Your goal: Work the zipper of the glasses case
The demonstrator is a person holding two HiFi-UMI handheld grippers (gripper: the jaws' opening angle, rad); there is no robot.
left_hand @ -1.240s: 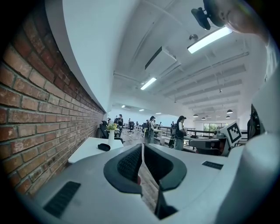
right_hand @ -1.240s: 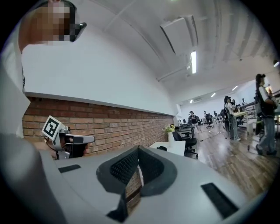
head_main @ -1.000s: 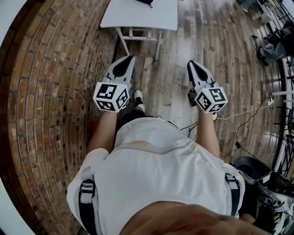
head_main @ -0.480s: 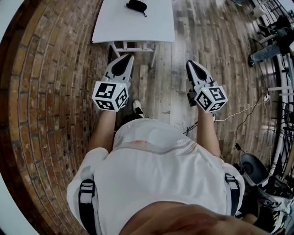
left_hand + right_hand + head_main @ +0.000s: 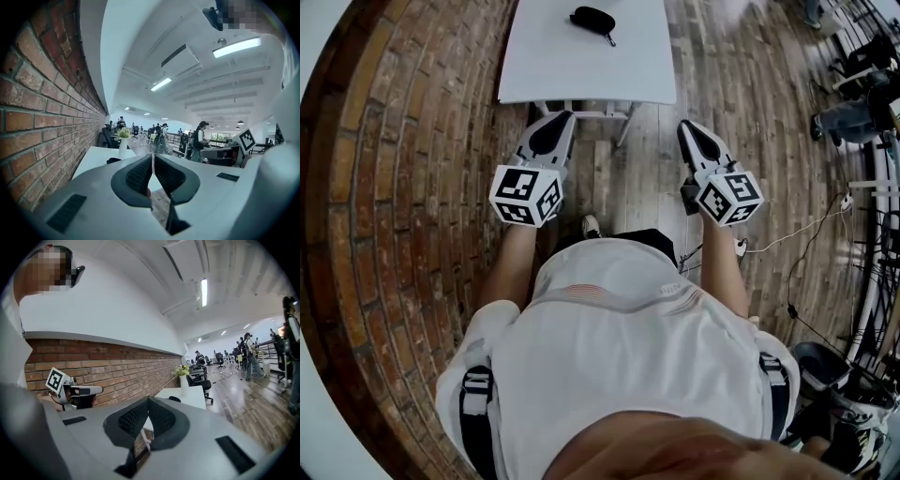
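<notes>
left tool [image 5: 152, 158], jaws together, white table [image 5: 91, 159] beyond

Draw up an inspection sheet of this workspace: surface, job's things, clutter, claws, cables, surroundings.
Surface: white table standing ahead of the person.
Job's things: black glasses case lying on the table, apart from both claws; its zipper is too small to read.
Clutter: vase of flowers at the table's far end, seen from the left gripper view.
Claws: left claw and right claw both shut and empty, held over the floor just short of the table's near edge.
Cables: white cable trailing on the wooden floor at the right.
Surroundings: brick wall on the left; people farther off in the room.
</notes>
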